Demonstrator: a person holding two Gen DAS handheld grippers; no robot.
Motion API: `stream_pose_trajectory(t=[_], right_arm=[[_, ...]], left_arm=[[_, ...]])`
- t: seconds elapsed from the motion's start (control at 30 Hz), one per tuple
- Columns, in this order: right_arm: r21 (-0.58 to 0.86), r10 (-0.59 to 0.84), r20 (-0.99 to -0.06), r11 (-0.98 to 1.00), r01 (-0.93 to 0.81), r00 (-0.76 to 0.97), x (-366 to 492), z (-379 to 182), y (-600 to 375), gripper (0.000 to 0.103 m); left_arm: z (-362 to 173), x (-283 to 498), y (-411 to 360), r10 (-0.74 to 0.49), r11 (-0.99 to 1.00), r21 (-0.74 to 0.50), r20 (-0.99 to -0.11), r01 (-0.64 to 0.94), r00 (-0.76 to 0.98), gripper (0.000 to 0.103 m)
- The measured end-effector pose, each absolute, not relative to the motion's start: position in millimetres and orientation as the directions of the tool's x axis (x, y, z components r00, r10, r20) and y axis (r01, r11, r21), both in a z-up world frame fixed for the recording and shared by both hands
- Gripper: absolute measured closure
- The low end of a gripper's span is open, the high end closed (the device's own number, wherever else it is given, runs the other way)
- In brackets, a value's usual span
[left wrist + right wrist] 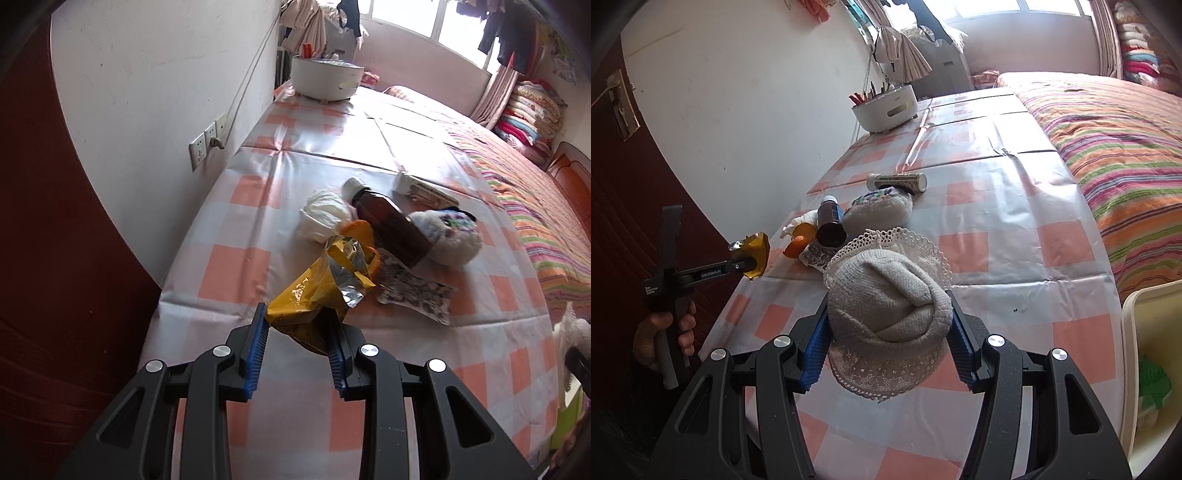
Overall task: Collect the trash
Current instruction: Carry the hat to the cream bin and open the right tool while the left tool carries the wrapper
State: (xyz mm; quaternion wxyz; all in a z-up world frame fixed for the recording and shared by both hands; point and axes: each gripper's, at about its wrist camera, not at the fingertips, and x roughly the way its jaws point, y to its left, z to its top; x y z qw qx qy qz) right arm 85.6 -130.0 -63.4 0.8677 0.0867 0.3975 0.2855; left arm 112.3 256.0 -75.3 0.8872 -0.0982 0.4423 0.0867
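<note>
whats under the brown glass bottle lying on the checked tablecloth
The brown glass bottle lies across a black-and-white patterned flat packet, its base against a fluffy white pouch. Whatever is directly beneath the bottle's body is hidden.

Left gripper (pixel 753 264) arm — white "GenRobot.AI" print; handle label, other labels — too small.

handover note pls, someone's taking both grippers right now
Left gripper: shut on the yellow wrapper, lifted near the table's left edge.
Right gripper: shut on a grey knit hat with lace trim.
On the checked table: brown bottle, white wad, orange piece, printed packet, white tube, fluffy white item.
Done: two items gripped.
Left: drop them, probably in the cream bin at right, then clear the rest.
</note>
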Motion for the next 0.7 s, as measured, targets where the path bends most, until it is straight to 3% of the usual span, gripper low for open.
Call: stream_pose_trajectory(t=[0.7], right_arm=[[0.368, 0.392, -0.651, 0.912, -0.181, 0.65, 55, -73, -244, 0.048]], left_arm=[[-52, 91, 113, -0.159, 0.987, -0.127, -0.774, 0.096, 0.613, 0.074]])
